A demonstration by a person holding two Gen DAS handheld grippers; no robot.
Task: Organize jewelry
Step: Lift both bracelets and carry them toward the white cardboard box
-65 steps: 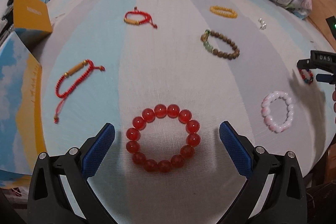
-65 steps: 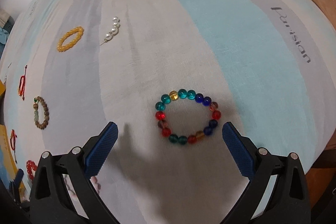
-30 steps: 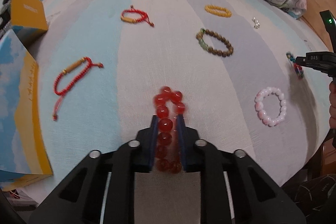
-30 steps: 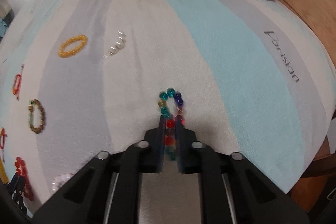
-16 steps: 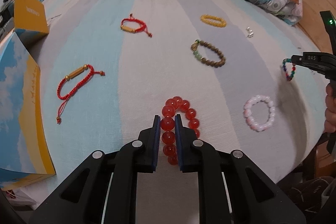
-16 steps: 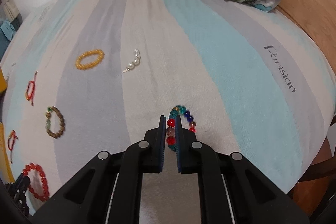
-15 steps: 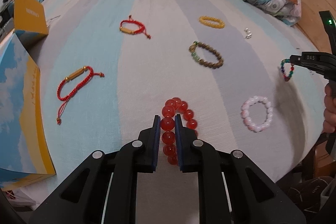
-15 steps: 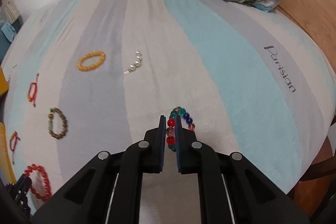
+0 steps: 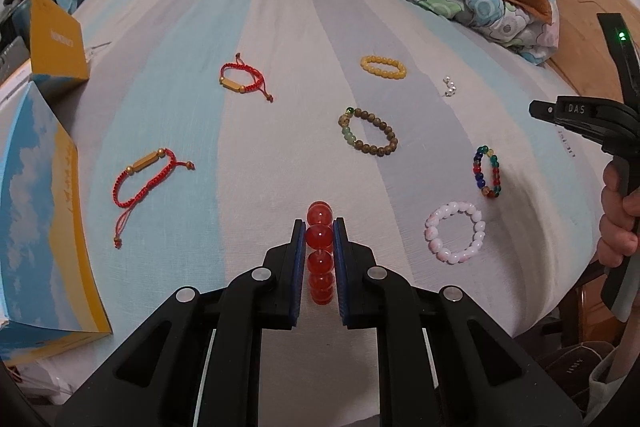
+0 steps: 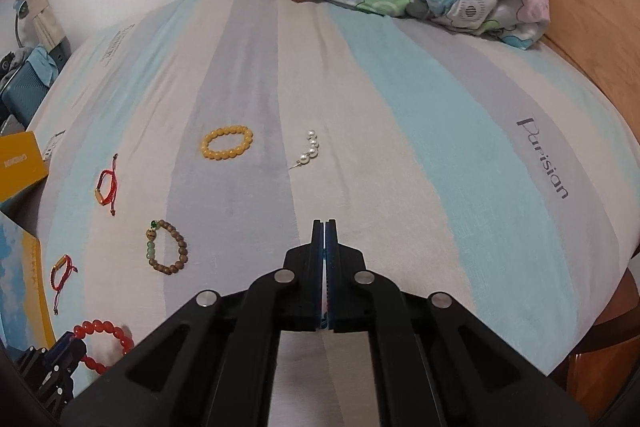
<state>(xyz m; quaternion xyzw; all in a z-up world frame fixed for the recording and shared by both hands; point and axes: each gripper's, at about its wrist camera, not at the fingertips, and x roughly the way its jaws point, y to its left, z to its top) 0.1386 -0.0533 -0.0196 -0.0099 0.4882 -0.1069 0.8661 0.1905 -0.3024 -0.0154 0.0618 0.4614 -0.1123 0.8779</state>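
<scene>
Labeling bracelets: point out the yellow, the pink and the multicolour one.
yellow bracelet [image 9: 383, 66], left wrist view, on its far bead row.
pink bracelet [image 9: 431, 233], left wrist view, on its left beads.
multicolour bracelet [image 9: 479, 171], left wrist view, on its left bead row.

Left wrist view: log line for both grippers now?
left gripper shut on red bead bracelet | right gripper shut, empty | multicolour bracelet unheld

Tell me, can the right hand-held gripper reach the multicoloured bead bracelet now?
Probably yes: the bracelet lies uncovered on the sheet near that hand-held gripper, though its shut jaws must open first.
</scene>
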